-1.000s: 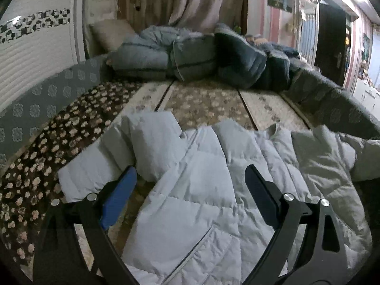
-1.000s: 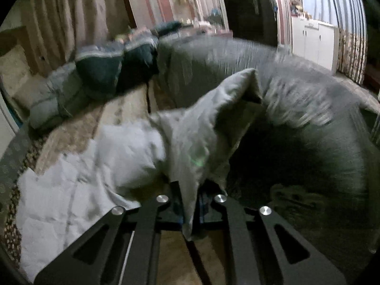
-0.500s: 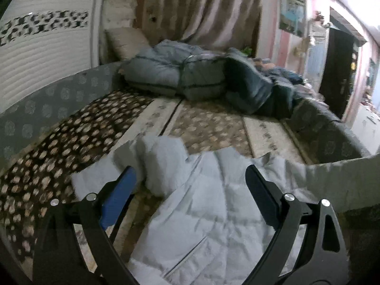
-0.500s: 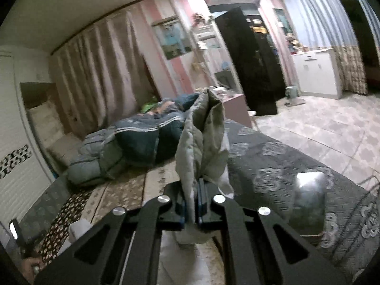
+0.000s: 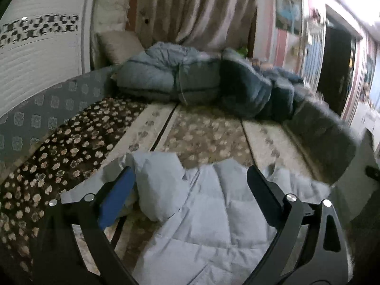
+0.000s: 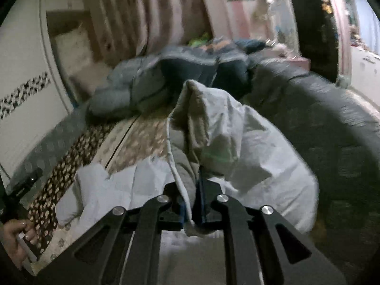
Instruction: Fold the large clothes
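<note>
A pale grey-blue puffer jacket (image 5: 209, 216) lies spread on the patterned bed. Its left sleeve (image 5: 156, 185) is folded in over the body. My left gripper (image 5: 190, 180) is open and empty, held just above the jacket. My right gripper (image 6: 191, 190) is shut on the jacket's right side (image 6: 223, 142) and holds that part lifted above the rest of the jacket (image 6: 114, 190), with the beige lining showing. The view is blurred.
A pile of dark blue and grey quilts (image 5: 194, 80) lies at the far end of the bed. A grey padded bed edge (image 6: 320, 118) runs along the right. A white headboard panel (image 5: 40, 54) stands on the left. Patterned bedding (image 5: 206, 135) lies beyond the jacket.
My right gripper has swung the lifted jacket part down and leftward over the jacket. My left gripper has drawn back a little and stayed open.
</note>
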Demonstrator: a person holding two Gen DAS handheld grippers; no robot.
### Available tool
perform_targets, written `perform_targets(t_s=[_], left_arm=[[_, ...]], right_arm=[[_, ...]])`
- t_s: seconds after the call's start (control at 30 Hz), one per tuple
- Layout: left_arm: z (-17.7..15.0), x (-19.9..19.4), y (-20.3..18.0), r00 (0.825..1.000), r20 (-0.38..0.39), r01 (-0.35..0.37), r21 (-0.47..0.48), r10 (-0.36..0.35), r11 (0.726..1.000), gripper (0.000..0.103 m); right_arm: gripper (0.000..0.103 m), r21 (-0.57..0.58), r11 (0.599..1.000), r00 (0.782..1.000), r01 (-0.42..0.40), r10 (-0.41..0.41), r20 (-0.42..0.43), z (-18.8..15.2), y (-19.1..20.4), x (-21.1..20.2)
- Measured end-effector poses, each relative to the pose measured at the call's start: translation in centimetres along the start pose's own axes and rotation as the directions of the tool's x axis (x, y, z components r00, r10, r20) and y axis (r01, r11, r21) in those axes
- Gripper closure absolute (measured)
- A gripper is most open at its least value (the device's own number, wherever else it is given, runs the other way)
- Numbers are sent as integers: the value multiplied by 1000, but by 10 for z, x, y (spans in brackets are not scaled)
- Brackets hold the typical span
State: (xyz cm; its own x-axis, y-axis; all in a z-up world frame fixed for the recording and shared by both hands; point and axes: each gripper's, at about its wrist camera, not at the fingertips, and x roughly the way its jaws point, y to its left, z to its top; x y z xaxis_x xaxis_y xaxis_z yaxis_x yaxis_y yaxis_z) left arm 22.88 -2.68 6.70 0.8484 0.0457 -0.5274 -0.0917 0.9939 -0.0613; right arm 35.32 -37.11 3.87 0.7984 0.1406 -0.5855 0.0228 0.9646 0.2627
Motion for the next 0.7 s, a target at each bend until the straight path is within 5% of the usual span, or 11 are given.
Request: perform_targets(t_s=[0.03, 0.13, 0.33, 0.5, 0.7], left_arm=[[-2, 8, 0, 1000, -18, 8, -1, -8, 1000, 8], [-5, 26, -1, 998, -60, 14, 14, -13, 1000, 8], [-20, 51, -15, 992, -122, 33, 28, -29, 999, 8], [-51, 73, -70, 970, -216, 128, 68, -110, 989, 8], [-92, 84, -167, 937, -297, 239, 159, -185, 958, 8]], right_arm=[[85, -11, 1000, 1000, -2, 2, -26, -5, 11, 17], [9, -25, 999, 996, -44, 42, -73, -16, 36, 46], [6, 25, 996, 996, -86, 86, 9, -11, 15, 16], [3, 121, 990, 998, 68, -66, -17, -21, -70, 3], [3, 153, 960, 969, 235, -218, -119, -58, -170, -12]])
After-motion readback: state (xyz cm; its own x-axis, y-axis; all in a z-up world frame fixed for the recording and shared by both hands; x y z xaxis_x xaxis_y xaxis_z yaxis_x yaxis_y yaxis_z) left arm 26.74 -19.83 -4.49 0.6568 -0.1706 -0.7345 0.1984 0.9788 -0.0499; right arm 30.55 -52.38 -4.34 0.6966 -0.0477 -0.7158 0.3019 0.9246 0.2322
